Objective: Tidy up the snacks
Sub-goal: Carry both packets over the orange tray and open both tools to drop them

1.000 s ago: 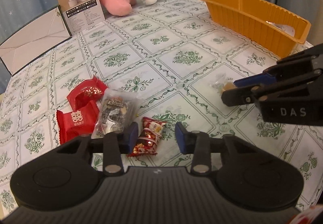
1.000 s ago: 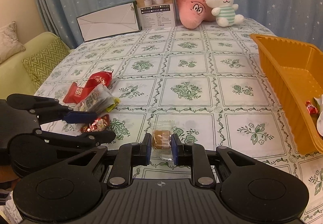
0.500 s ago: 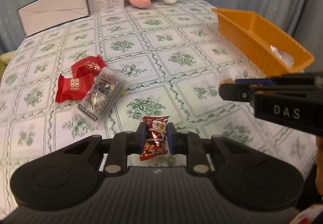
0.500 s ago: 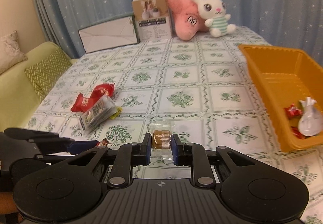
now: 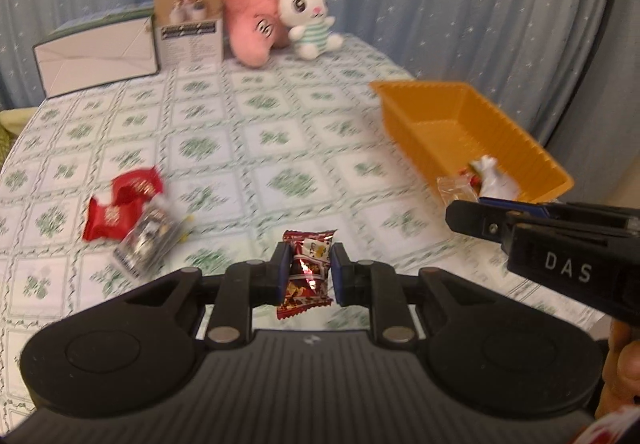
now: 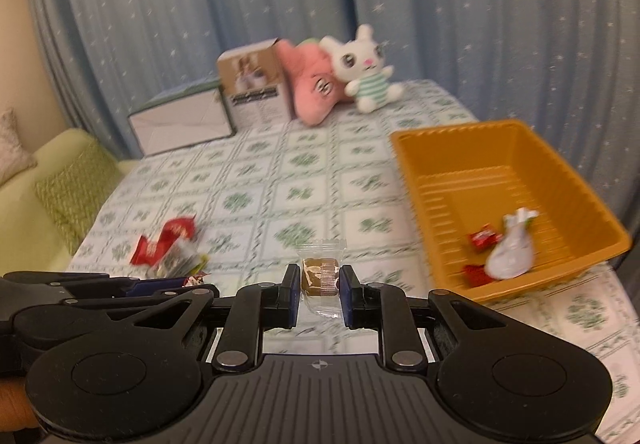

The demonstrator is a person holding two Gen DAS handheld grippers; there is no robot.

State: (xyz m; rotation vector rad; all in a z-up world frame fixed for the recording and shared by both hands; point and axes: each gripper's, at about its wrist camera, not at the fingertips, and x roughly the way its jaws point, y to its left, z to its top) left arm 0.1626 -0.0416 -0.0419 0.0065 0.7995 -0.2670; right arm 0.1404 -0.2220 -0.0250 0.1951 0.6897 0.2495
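The left hand-held gripper [image 5: 307,271] pinched a dark red snack packet [image 5: 306,274] clear of the tabletop [image 5: 248,148]; the right hand-held gripper [image 6: 319,289] clamped a clear-wrapped brown biscuit [image 6: 320,277]; the orange tray [image 6: 568,180] held a white pouch [image 6: 512,250] and red candies [image 6: 484,238]; other snacks [image 5: 132,216] lay at the left.

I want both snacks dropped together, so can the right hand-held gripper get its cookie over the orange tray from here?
Probably yes. The right hand-held gripper grips the wrapped cookie, and nothing stands between it and the orange tray.
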